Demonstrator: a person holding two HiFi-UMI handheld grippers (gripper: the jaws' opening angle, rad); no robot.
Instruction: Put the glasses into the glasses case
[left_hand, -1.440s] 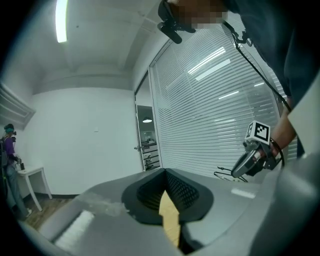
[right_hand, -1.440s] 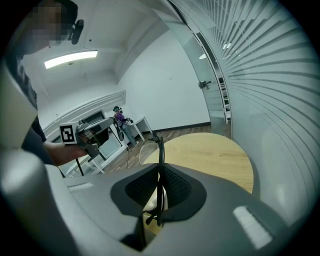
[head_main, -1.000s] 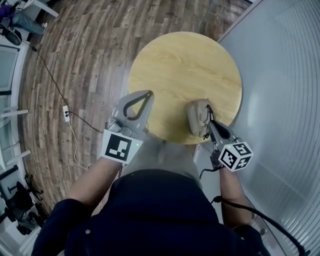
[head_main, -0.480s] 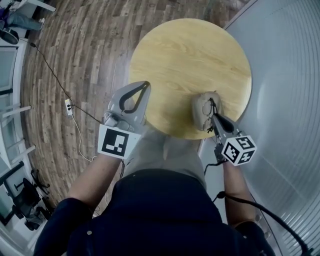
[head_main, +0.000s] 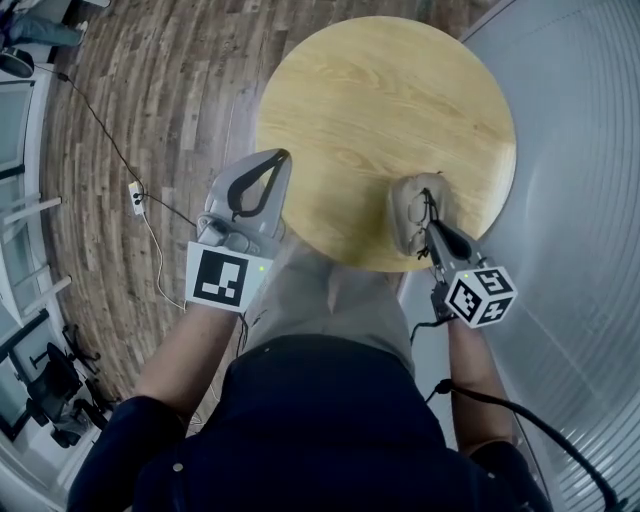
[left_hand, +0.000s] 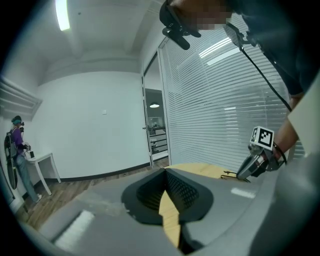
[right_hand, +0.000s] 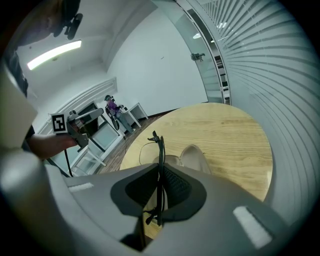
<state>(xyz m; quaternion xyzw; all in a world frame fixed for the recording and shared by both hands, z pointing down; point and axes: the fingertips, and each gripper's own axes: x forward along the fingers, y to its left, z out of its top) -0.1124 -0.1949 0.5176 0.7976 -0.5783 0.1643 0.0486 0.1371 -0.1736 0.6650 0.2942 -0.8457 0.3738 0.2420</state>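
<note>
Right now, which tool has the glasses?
The right tool: its jaws pinch the glasses by the case. The left tool holds nothing.

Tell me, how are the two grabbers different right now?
The right gripper pinches the glasses; the left gripper pinches nothing. The right gripper is at the glasses case on the table; the left gripper is off by the table's edge. Both are grey.

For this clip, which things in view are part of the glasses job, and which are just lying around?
Job:
glasses, clamped in the right gripper
glasses case on the round table

Lying about:
floor socket block with its cable
dark chairs
</note>
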